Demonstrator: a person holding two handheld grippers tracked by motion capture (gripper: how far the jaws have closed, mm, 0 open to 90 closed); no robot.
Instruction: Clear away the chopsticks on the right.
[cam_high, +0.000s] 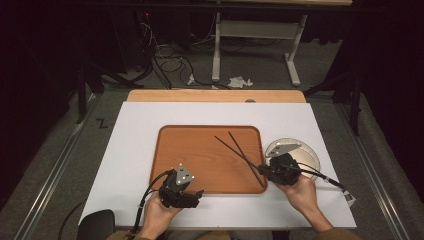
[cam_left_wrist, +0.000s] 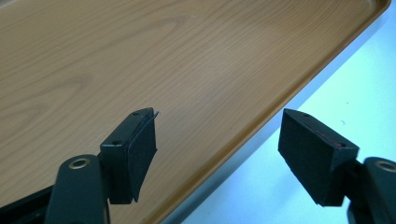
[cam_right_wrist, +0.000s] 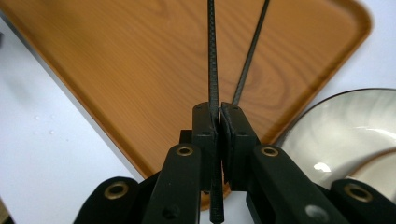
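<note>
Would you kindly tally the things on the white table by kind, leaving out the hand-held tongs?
Chopsticks: 2, black, clamped together in the right tongs, reaching over the tray
Wooden tray: 1
Plate: 1, pale, to the right of the tray
Total: 4
</note>
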